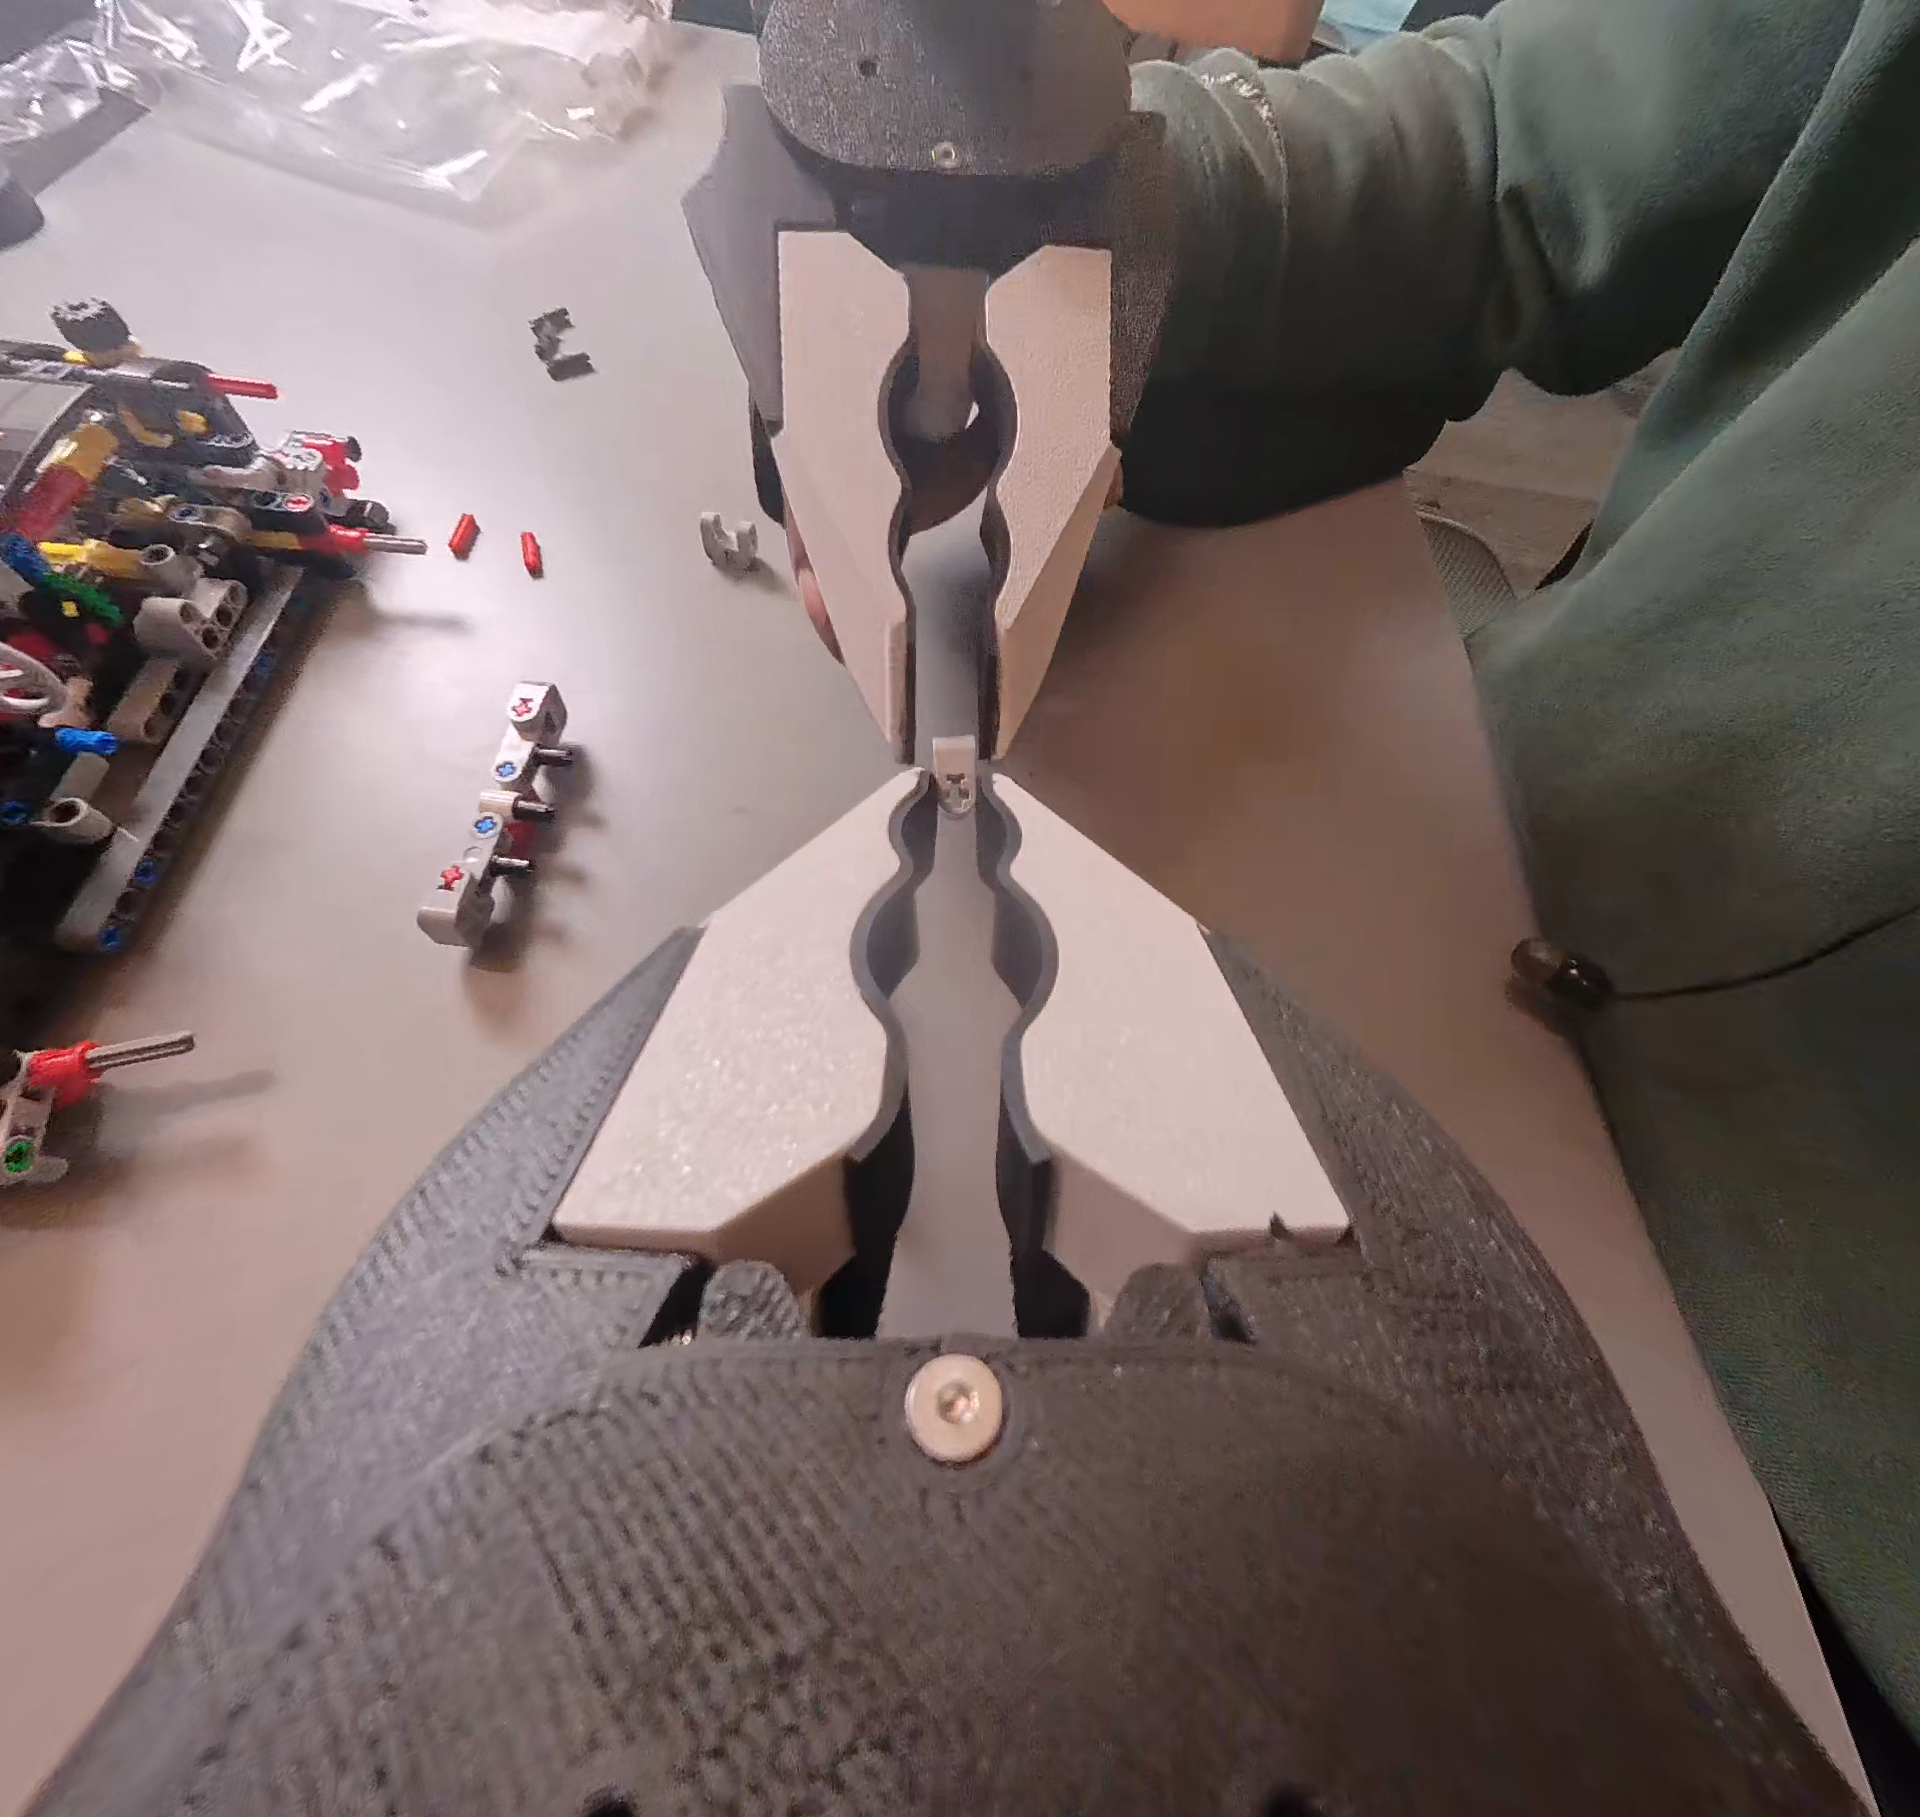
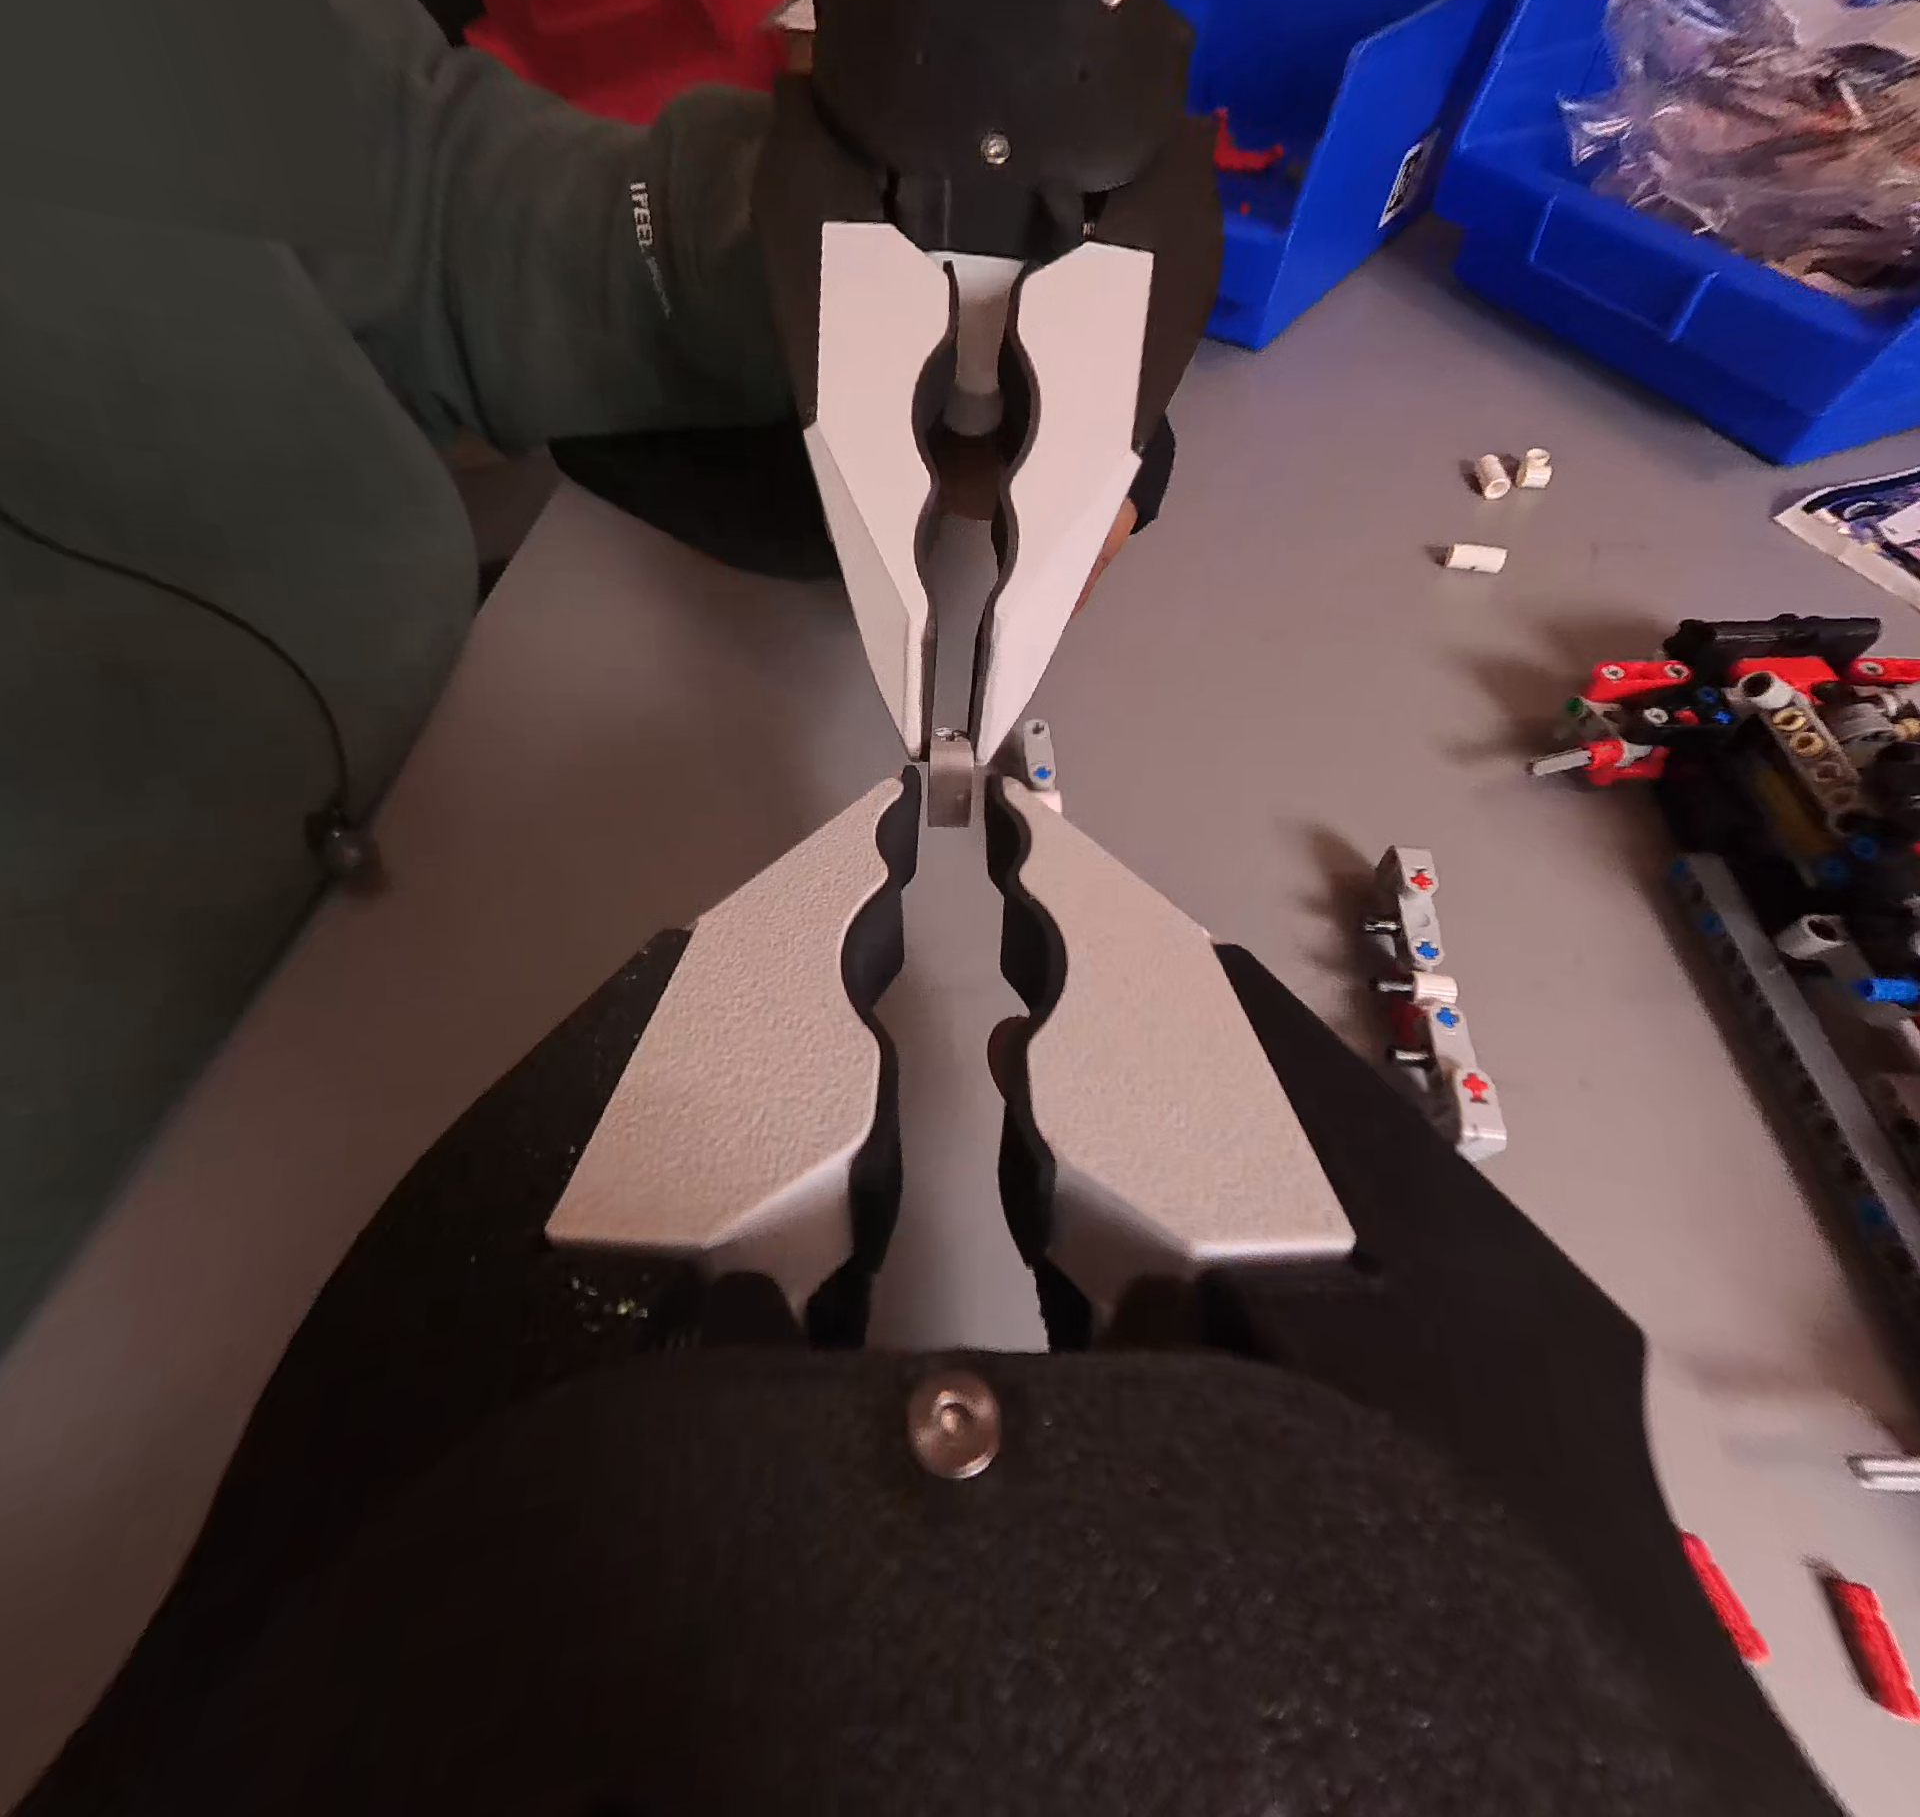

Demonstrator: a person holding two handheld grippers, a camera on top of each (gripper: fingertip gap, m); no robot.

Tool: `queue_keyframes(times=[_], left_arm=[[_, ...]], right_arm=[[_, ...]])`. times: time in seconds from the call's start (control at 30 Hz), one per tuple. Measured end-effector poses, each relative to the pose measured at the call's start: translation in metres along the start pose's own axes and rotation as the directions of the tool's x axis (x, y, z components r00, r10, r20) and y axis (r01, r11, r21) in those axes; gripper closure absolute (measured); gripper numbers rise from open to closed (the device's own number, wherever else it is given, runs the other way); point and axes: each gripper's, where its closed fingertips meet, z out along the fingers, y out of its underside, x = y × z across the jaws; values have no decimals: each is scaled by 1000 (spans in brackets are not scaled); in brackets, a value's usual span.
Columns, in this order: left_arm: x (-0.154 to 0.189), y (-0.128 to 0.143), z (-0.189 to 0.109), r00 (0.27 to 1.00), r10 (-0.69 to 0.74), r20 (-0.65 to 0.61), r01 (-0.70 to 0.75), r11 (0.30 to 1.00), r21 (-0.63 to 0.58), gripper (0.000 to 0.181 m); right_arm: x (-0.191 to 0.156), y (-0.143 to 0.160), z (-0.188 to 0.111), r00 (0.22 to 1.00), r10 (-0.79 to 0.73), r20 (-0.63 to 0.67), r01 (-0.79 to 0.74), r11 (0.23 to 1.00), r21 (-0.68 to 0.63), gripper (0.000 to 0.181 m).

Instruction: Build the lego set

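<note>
The smooth grey surface [image 1: 436, 1248] carries a blocky, many-coloured lego model [image 1: 125, 562] on a long studded grey beam at the left gripper's left side; nearer lies a short grey bar [image 1: 499, 817] with red and blue cross holes. Above the surface, the left gripper [image 1: 951, 780] and right gripper [image 2: 951, 780] meet tip to tip, their pale, grainy, wavy-edged fingers [image 1: 769, 1029] each pinching an end of one small grey connector piece [image 1: 953, 775], its long axis running from one gripper to the other.

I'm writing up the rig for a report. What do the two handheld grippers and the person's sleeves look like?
Both the left gripper and the right gripper have textured black printed bodies with a silver screw, and pale grey wedge fingers lined with wavy dark pads. The sleeves are dark green, one bearing small pale lettering; a thin dark beaded cord hangs nearby.
</note>
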Motion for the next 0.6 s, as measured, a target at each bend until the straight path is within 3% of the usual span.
queue_keyframes(times=[0.43,0.6], left_arm=[[3,12,6,1000,1,-12,-2,997,-71,176],[-8,12,0,999,0,40,2,999,-53,171]], right_arm=[[-4,14,6,999,-53,3,53,995,-84,175],[4,11,2,1000,-8,-12,8,999,-35,175]])
